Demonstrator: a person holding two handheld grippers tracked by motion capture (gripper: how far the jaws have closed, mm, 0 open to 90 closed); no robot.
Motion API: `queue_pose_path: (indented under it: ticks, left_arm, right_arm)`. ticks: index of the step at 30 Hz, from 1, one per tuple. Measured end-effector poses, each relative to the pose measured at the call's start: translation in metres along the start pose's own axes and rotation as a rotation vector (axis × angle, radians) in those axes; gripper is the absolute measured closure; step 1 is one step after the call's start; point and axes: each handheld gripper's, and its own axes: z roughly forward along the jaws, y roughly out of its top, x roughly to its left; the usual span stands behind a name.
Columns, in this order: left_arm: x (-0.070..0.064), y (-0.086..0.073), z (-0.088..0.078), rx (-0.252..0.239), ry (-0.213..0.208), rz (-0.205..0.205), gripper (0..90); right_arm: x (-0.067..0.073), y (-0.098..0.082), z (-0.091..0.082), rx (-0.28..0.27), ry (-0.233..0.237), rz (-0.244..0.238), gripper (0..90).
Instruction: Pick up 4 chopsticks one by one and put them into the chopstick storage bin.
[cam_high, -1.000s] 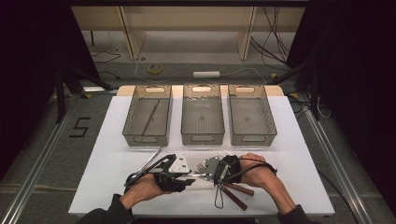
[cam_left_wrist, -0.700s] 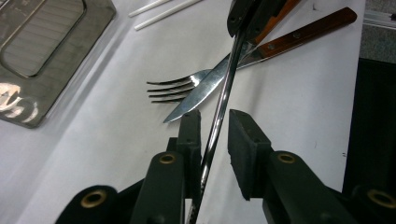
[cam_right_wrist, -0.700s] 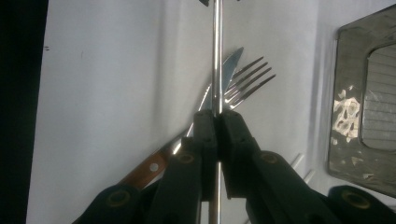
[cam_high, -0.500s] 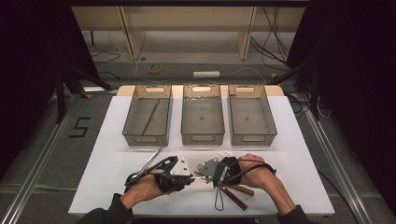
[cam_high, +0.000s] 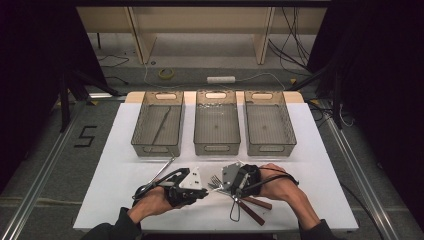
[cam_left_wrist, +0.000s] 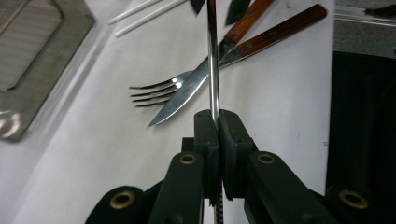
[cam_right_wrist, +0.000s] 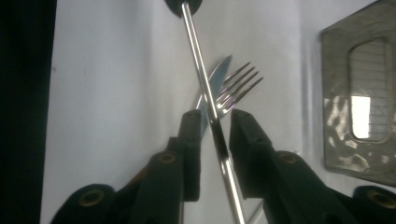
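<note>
The left gripper (cam_left_wrist: 218, 122) pinches a thin metal rod (cam_left_wrist: 212, 56), and the right gripper (cam_right_wrist: 215, 122) has just let go (jaws spreading). The fork (cam_left_wrist: 156, 91), knife (cam_left_wrist: 187, 93) and other pieces still wait on the table (cam_high: 115, 175); one bin (cam_high: 159, 122) holds something already.

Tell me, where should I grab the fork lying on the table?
Probably its wooden handle, coming down from above with jaws across it. The fork lies flat, its tines are thin, and the knife blade crosses its neck, so the handle's outer end is the free, thicker part.
</note>
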Motion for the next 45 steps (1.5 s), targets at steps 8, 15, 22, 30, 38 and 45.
queue_pose_path:
  ticks: [8,15,22,30,38,45]
  left_arm:
    - [0.007,-0.005,-0.005,-0.021,0.054,-0.063,86.5]
    - [0.014,-0.009,-0.012,-0.068,0.099,-0.14,86.5]
    - [0.023,-0.013,-0.021,-0.113,0.142,-0.211,86.5]
    - [0.028,-0.016,-0.027,-0.141,0.18,-0.256,86.5]
    - [0.039,-0.023,-0.036,-0.179,0.229,-0.319,86.5]
    - [0.048,-0.029,-0.044,-0.193,0.268,-0.36,86.5]
  right_arm:
    - [-0.01,-0.019,-0.02,-0.147,-0.047,0.21,52.9]
    - [-0.009,-0.049,-0.028,-0.216,-0.107,0.403,43.7]
    - [-0.011,-0.076,-0.027,-0.224,-0.124,0.571,41.4]
    - [-0.012,-0.09,-0.025,-0.212,-0.131,0.634,38.5]
    - [-0.011,-0.104,-0.026,-0.173,-0.122,0.681,36.9]
    - [-0.011,-0.113,-0.025,-0.127,-0.126,0.702,36.1]
